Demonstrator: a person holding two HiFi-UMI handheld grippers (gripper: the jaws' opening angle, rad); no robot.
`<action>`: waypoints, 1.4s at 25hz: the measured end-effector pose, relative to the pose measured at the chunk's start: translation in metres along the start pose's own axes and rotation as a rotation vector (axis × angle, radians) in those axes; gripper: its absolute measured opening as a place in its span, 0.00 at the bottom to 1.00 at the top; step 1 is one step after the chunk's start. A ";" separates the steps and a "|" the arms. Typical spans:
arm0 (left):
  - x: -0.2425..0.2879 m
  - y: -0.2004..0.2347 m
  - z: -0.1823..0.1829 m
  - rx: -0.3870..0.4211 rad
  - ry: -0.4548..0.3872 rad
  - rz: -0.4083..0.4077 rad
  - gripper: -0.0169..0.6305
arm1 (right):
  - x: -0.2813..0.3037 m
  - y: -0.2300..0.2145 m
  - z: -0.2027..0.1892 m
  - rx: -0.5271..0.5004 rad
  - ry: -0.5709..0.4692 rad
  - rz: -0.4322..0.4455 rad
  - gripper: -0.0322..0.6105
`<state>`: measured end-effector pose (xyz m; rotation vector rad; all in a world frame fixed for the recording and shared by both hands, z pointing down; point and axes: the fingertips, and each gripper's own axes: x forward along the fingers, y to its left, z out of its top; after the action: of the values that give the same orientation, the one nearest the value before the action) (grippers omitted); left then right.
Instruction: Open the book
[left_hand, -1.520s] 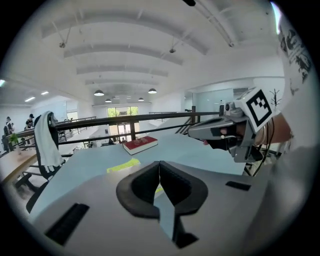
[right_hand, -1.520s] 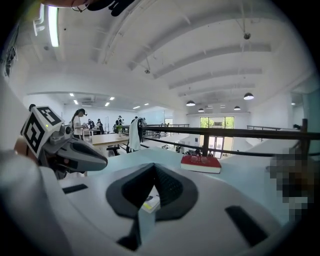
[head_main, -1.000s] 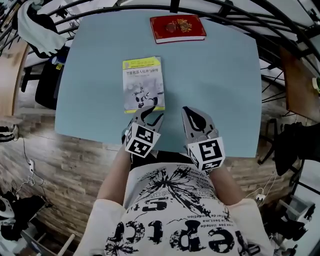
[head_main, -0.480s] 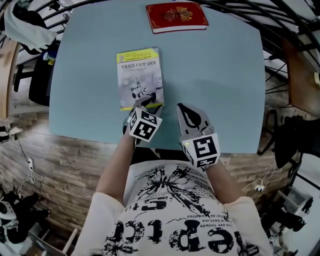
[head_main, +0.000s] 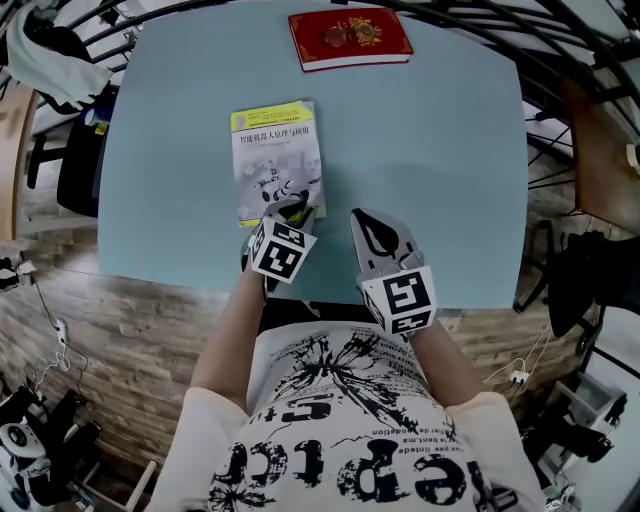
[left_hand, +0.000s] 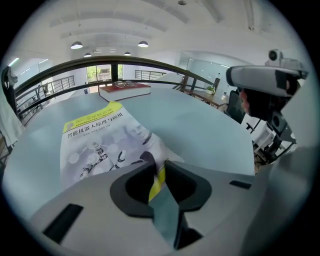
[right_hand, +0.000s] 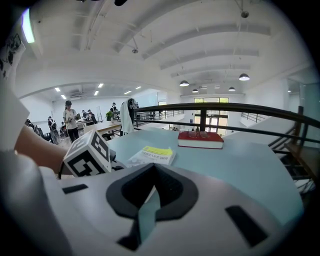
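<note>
The book (head_main: 277, 160) lay closed on the table (head_main: 440, 150), its near edge pinched by the left gripper (left_hand: 159, 169), whose jaws had just been closing, the right gripper (right_hand: 152, 167) empty with jaws together, so the cover was likely yet to be lifted

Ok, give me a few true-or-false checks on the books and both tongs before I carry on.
1. The paperback lies front cover up on the table. True.
2. The left tongs are empty. False: they have just been closing, and the paperback's near corner is pinched between them.
3. The red book is stacked on the paperback. False: it lies apart, at the table's far edge.
4. The right tongs hold nothing. True.
</note>
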<state>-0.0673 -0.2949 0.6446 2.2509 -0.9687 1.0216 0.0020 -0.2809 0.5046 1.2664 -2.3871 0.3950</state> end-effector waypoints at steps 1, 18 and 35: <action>-0.001 0.001 0.000 -0.001 0.002 -0.002 0.14 | 0.000 0.000 0.001 -0.002 0.000 -0.001 0.07; -0.108 0.045 0.029 -0.033 -0.223 0.077 0.07 | 0.017 0.055 0.040 -0.066 -0.012 0.001 0.07; -0.207 0.155 -0.066 -0.336 -0.332 0.128 0.08 | 0.059 0.173 0.086 -0.130 -0.052 0.009 0.07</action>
<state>-0.3124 -0.2661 0.5421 2.1284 -1.3275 0.4903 -0.1910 -0.2652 0.4470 1.2216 -2.4200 0.2075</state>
